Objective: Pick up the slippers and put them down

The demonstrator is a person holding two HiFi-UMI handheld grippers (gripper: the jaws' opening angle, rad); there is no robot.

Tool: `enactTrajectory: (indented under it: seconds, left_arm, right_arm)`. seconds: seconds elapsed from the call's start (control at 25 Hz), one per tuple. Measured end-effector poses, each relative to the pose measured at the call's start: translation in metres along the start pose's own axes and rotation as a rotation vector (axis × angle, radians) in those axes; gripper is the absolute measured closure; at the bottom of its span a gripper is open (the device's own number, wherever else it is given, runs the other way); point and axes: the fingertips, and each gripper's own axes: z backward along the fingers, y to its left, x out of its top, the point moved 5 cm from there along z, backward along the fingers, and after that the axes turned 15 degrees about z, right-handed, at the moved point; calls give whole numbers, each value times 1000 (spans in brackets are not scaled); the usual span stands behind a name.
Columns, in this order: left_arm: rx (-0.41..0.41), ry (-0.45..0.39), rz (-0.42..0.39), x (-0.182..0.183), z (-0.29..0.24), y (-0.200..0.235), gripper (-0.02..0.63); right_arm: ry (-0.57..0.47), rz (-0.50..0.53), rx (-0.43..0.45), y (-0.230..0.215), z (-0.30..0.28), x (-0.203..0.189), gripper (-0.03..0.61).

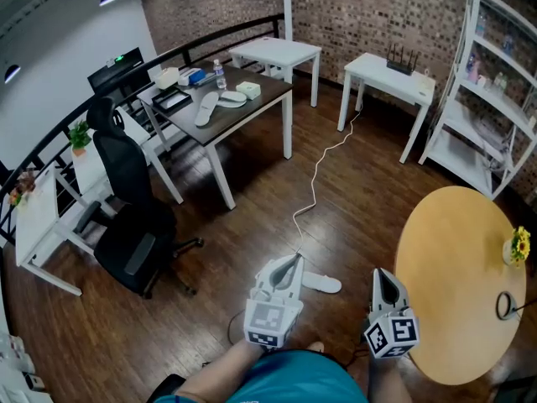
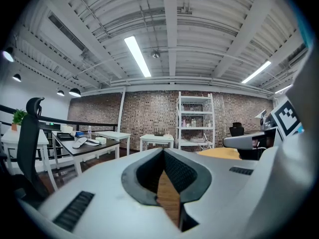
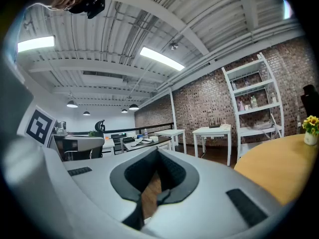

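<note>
A white slipper [image 1: 323,282] lies on the wooden floor, just right of my left gripper [image 1: 294,260], whose body hides its near end. Another white slipper [image 1: 206,107] lies on the far dark table [image 1: 243,120], with a second white slipper-like piece [image 1: 232,99] beside it; both also appear in the left gripper view as the slippers [image 2: 79,143]. My left gripper [image 2: 163,151] points level, jaws together and holding nothing. My right gripper [image 1: 380,273] hangs beside the round table, likewise shut and empty [image 3: 158,151].
A black office chair [image 1: 130,217] stands to the left. The round yellow table [image 1: 457,275] with a flower vase [image 1: 518,246] is close on the right. A white cable [image 1: 315,183] runs across the floor. White tables [image 1: 390,78] and a shelf [image 1: 495,99] line the brick wall.
</note>
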Motion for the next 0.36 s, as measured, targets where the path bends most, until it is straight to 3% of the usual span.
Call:
enactTrajectory:
  seconds: [0.36]
  left_arm:
    - [-2, 12, 4, -5, 0, 3, 609]
  right_arm:
    - [9, -3, -8, 4, -1, -5, 577]
